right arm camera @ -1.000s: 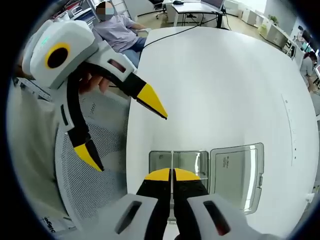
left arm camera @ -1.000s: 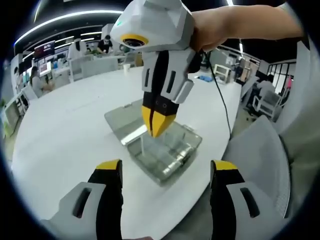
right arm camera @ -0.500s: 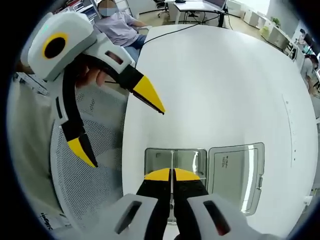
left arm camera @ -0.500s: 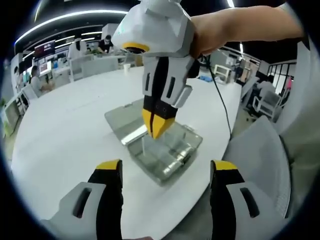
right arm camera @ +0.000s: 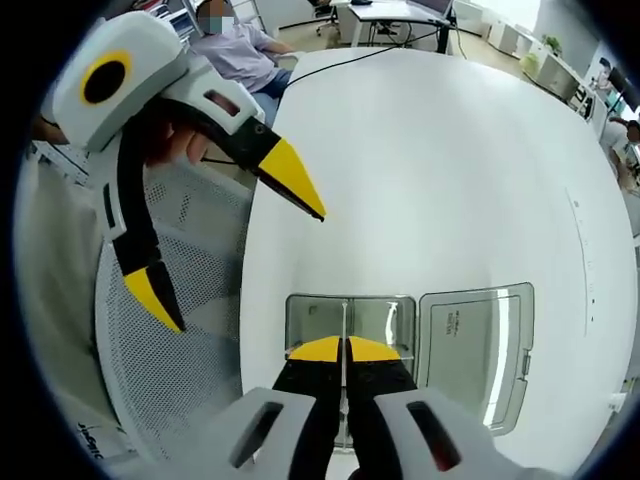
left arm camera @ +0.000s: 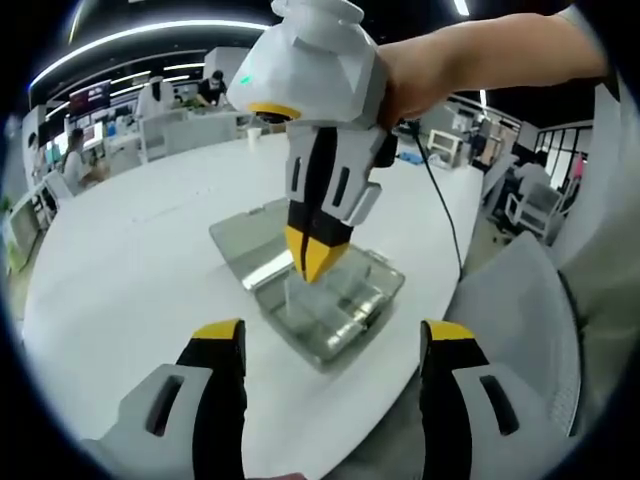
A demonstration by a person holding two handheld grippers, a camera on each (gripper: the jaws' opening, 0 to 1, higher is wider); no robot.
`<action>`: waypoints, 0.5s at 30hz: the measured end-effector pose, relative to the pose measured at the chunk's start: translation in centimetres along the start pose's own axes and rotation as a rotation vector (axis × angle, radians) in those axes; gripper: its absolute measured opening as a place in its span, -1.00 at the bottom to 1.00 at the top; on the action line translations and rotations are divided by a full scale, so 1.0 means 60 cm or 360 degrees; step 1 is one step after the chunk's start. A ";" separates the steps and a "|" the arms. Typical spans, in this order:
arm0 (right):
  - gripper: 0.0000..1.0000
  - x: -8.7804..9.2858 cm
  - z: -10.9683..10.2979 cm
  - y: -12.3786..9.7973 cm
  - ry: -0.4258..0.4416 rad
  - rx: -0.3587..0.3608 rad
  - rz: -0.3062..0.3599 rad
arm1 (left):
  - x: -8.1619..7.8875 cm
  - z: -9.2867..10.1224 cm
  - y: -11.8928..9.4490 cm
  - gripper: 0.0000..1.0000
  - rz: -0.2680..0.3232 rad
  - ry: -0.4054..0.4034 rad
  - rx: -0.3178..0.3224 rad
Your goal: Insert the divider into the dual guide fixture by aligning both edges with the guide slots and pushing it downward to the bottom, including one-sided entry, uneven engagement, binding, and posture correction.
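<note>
Two handheld tongs work over a round white tabletop (left arm camera: 130,260). The right tongs (left arm camera: 313,258) point straight down, yellow tips pinched tight on a thin clear divider (left arm camera: 289,292) — it stands upright inside the clear plastic fixture box (left arm camera: 345,310), whose lid (right arm camera: 480,350) lies open flat beside it. In the right gripper view the divider's edge (right arm camera: 344,325) rises between the closed tips. The left tongs (right arm camera: 235,245) hang off the tabletop's edge (jaws spread wide, holding nothing).

right gripper (left arm camera: 313,262): white body, black jaws, yellow tips
left gripper (right arm camera: 232,247): same colours
divider (right arm camera: 345,325): clear
fixture (left arm camera: 330,305): clear grey
worktop (right arm camera: 430,170): white
chair (right arm camera: 180,330): grey mesh
</note>
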State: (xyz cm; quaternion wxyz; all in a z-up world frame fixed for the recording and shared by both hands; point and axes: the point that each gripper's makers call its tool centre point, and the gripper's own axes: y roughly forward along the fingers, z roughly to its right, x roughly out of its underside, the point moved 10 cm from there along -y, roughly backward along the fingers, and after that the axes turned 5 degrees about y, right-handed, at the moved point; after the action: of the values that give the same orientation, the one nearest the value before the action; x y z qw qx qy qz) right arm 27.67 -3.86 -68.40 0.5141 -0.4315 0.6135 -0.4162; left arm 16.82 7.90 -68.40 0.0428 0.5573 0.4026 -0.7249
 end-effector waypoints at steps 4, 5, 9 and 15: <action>-1.00 0.003 0.002 0.003 -0.0017 0.0014 0.0012 | 0.001 -0.001 0.002 0.39 0.0001 0.0001 0.0003; -1.00 0.004 0.001 0.004 -0.0011 0.0010 0.0014 | 0.001 -0.001 0.002 0.39 0.0001 0.0004 0.0004; -1.00 0.008 0.006 0.008 -0.0005 0.0010 0.0022 | -0.001 -0.001 0.002 0.39 0.0005 0.0001 0.0004; -1.00 0.006 0.007 0.011 -0.0023 0.0013 0.0024 | -0.001 -0.002 0.001 0.39 0.0002 0.0003 0.0002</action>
State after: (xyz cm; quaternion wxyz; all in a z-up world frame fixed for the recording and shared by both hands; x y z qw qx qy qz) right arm 28.01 -4.08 -69.18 0.5233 -0.4277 0.6113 -0.4118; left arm 16.93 7.91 -68.37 0.0425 0.5584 0.4017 -0.7246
